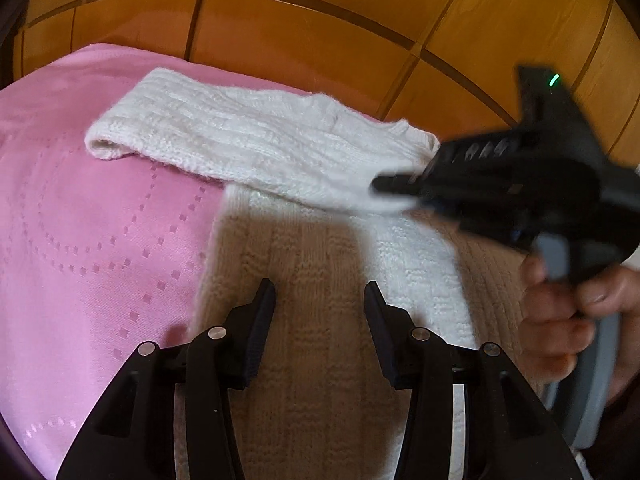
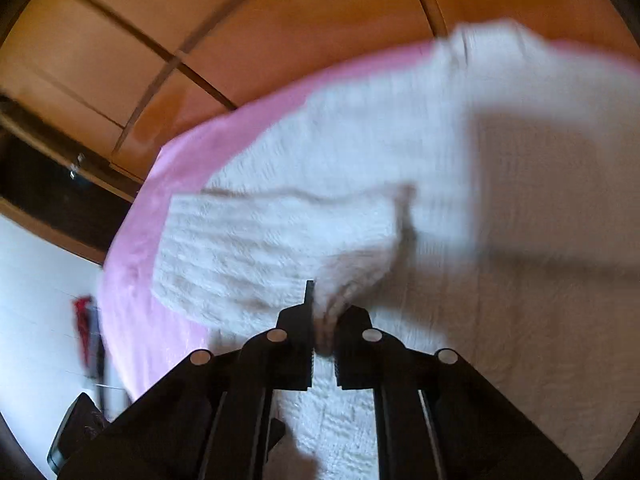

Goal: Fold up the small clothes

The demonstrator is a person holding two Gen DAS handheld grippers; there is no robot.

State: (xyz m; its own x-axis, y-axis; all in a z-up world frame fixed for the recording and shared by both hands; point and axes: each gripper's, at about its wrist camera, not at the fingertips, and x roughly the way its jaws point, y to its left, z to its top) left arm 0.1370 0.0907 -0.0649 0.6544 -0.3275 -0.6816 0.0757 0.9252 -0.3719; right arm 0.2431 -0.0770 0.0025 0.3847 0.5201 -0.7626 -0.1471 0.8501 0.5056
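Wooden panelling backs a pink cloth (image 1: pixel 92 240) spread beneath the work. Left tool (image 1: pixel 320 292), lower centre, stands wide open and empty above the white knitted garment (image 1: pixel 304 280). Right tool (image 2: pixel 322 320), lower centre, is closed on a pinch of the sleeve (image 1: pixel 240 136), which crosses mid-frame. Step judged: folding the sleeve inward; next, lay it flat and let go. One garment, two tools.
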